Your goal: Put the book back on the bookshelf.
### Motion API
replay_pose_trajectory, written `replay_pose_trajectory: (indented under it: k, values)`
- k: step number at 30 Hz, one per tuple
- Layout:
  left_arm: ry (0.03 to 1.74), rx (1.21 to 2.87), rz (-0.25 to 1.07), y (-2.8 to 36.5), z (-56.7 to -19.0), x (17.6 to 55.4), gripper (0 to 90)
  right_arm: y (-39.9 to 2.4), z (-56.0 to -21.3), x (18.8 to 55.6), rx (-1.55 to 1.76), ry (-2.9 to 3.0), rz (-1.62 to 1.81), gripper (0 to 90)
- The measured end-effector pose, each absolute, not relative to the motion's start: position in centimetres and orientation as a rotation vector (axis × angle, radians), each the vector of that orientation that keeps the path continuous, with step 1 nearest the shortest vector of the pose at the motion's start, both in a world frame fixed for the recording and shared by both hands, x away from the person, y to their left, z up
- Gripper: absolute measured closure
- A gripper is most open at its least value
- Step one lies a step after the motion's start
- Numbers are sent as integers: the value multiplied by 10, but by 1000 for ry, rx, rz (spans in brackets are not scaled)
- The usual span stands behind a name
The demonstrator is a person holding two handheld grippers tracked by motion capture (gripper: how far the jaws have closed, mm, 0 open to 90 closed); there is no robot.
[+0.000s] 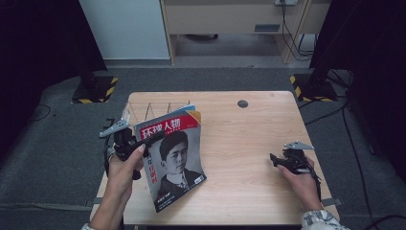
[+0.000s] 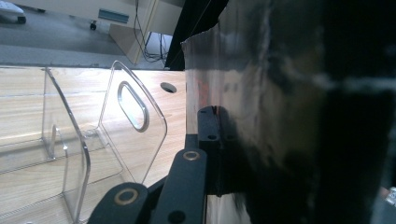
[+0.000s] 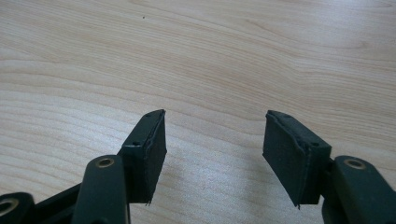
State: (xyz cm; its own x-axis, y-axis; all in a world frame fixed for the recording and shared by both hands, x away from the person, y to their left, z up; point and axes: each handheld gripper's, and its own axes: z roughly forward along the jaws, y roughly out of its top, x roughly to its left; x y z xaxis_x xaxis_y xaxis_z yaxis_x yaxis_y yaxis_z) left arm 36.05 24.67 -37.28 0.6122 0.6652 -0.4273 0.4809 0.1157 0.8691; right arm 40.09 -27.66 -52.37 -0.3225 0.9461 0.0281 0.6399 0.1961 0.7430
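Item: magazine (image 1: 176,160), glossy, red masthead and a portrait on the cover; held up off the table (image 1: 249,143) at its left half, in front of the person.

Holder: left hand-held gripper (image 1: 152,138), jaws clamped on the magazine's left edge close to the masthead end; in the left gripper view the cover (image 2: 243,116) stands edge-on directly against the jaw.

Long axis: runs from the far masthead edge to the near bottom edge, leaning slightly so the near corner swings right; cover faces up toward the high view, the lower end hanging free near the table's near edge.

Destination, judged: clear acrylic rack (image 1: 143,111) with upright dividers, at the far left of the table. It lies just beyond the magazine's far edge; in the left gripper view its dividers (image 2: 135,126) stand to the left of the jaw, slots open upward.

Key relation: the rack is beyond and slightly left of the left hand-held gripper, so the magazine would need standing upright, with its sheet parallel to the dividers, before going in.

Idle unit: right hand-held gripper (image 1: 274,158), jaws apart with nothing between them, resting low over bare wood at the right, well apart from the magazine.

Nearer hand: left.
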Motion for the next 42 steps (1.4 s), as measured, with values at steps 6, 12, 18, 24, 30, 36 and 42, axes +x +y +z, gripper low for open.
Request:
replay_pose_trajectory:
  k: [6,12,18,24,30,36,42]
  values:
    - [1010,1524,182,253,-372,359,865,-277,-523,401,1478,2037,935,396]
    - [1018,1518,191,260,-371,358,865,-277,-524,401,1478,2035,931,396]
    - [1028,1500,202,271,-370,355,866,-276,-524,401,1475,2043,924,396]
    - [1043,1477,222,286,-369,351,865,-275,-525,401,1474,2045,918,395]
    - [1058,1459,234,297,-368,346,865,-275,-525,401,1475,2044,917,393]
    - [1068,1446,239,305,-369,345,865,-277,-525,401,1481,2040,915,385]
    - [1070,1438,245,309,-368,344,865,-277,-526,401,1481,2038,909,372]
